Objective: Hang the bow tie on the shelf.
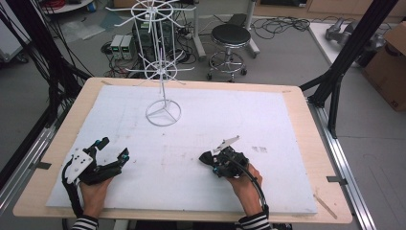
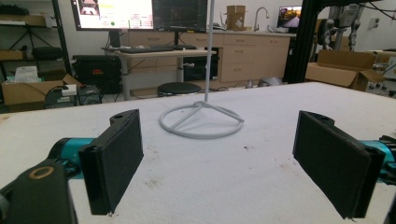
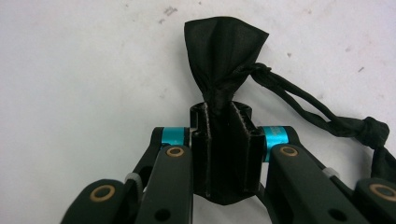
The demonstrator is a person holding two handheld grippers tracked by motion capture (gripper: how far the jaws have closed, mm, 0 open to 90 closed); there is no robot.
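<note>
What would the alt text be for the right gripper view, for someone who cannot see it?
Two black jaws of the right gripper are closed on a bunched piece of black fabric, which fans out above them. A knotted black cord trails from the fabric toward the right over a white table surface.

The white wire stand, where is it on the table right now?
The white wire stand sits at the far middle of the table, slightly left, on the white mat, ahead of the open left gripper.
</note>
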